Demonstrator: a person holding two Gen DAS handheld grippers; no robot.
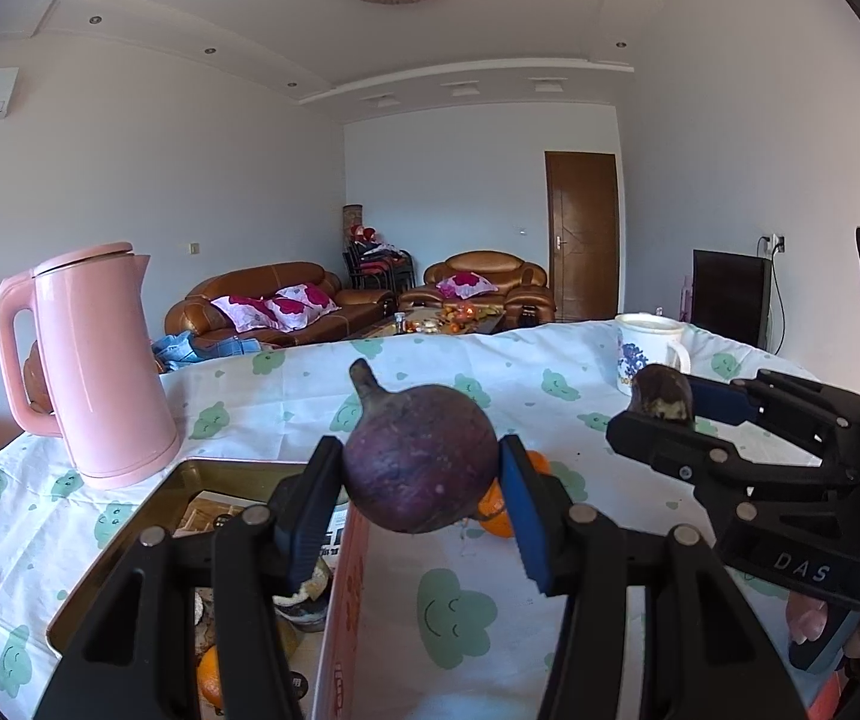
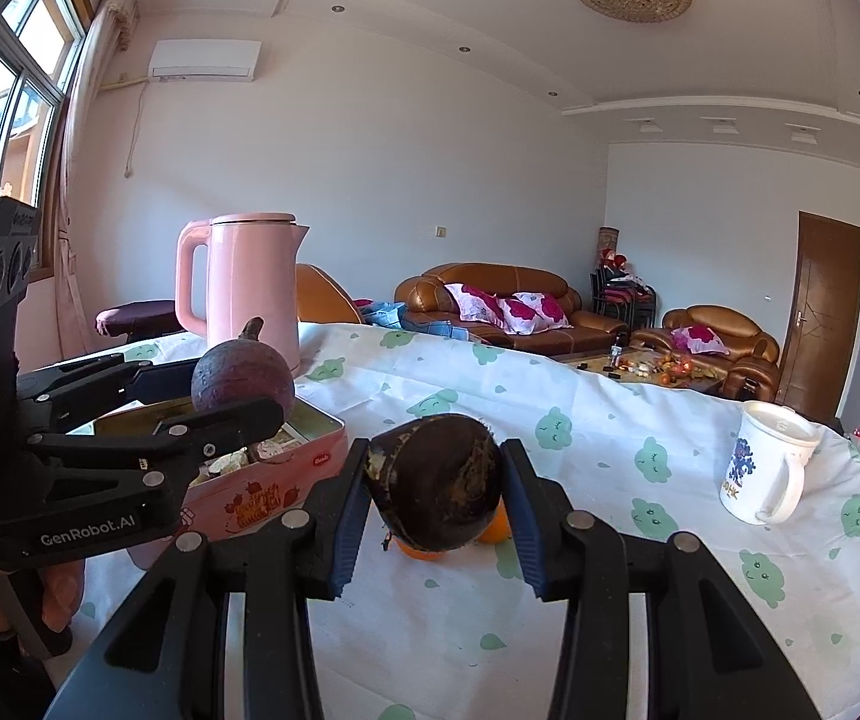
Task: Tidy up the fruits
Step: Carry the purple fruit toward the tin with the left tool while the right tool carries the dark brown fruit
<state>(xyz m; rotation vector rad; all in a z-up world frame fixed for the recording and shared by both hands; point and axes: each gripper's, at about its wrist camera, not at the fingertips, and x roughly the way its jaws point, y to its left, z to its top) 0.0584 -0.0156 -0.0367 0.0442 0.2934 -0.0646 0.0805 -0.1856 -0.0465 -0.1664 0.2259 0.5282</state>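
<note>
Two round fruits held aloft, one per tool.
Left tool (image 1: 421,483) clenches a purple fruit (image 1: 418,459) at centre frame above the tin (image 1: 130,516); right tool (image 2: 433,489) clamps a dark fruit (image 2: 439,480) over the desk (image 2: 580,480). Both look firm, light, smooth-skinned; gripping across the widest middle suits.

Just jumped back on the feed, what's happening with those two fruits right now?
A person holds both fruits up over the cloud-print tablecloth. The left hand-held gripper clamps a round purple-brown fruit with a stem beside the open pink tin box. The right hand-held gripper clamps a darker brown round fruit above two oranges on the table. Neither fruit is in the box yet.
</note>
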